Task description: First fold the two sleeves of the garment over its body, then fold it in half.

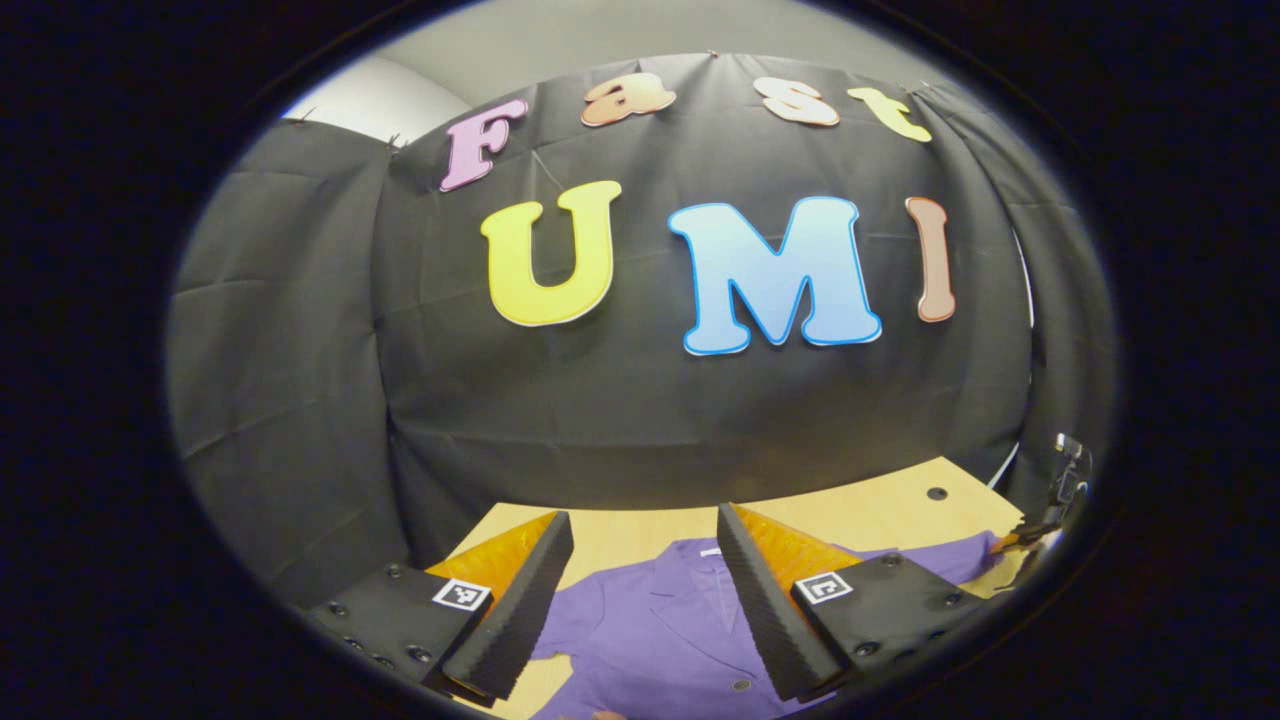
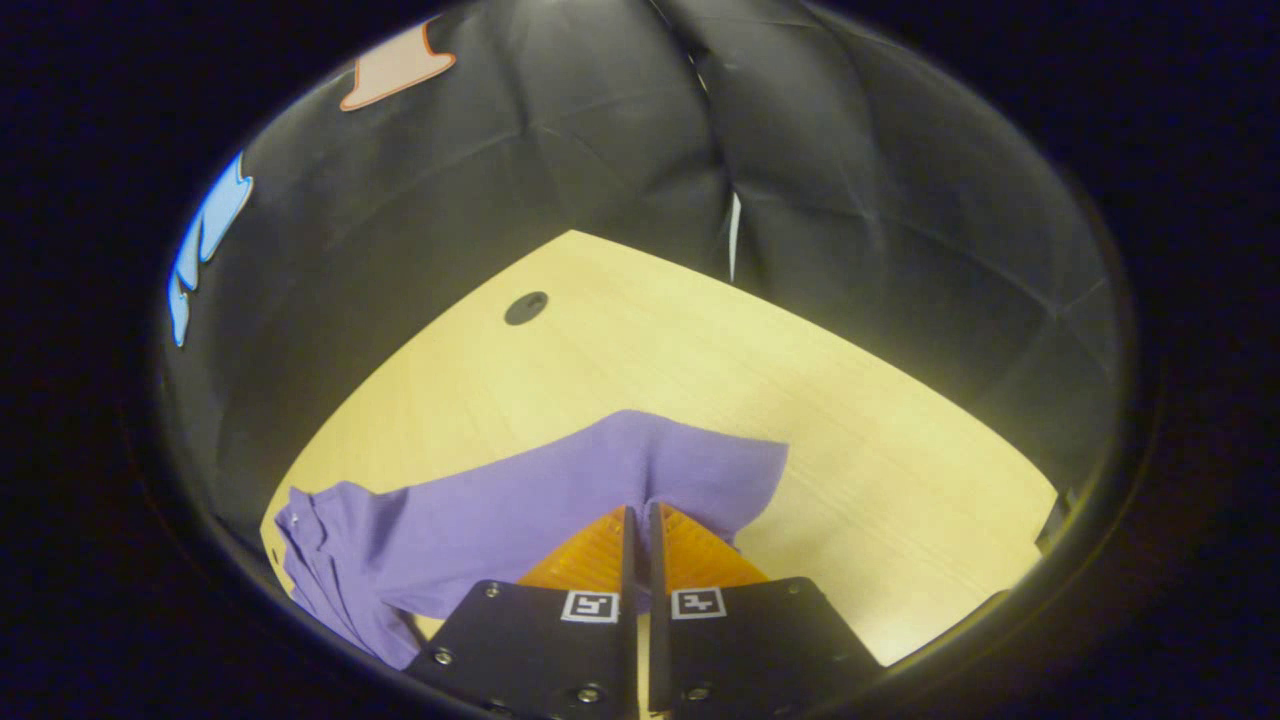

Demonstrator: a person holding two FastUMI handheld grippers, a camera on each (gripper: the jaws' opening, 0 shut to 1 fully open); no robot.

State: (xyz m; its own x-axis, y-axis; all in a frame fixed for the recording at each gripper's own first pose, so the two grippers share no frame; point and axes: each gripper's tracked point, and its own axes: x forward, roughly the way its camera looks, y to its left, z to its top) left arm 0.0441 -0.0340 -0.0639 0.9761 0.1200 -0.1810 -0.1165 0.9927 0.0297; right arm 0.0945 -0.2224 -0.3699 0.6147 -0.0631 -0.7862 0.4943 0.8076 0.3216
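The purple garment (image 1: 660, 630) lies flat on the counter (image 2: 700, 360), its sleeve (image 2: 600, 470) toward the far corner. The right gripper (image 2: 640, 520), fingers nearly together, seems pinched on the sleeve, though contact is hidden; thin cloth could slip free mid-fold. The left gripper (image 1: 640, 590) hangs wide open and empty above the collar.
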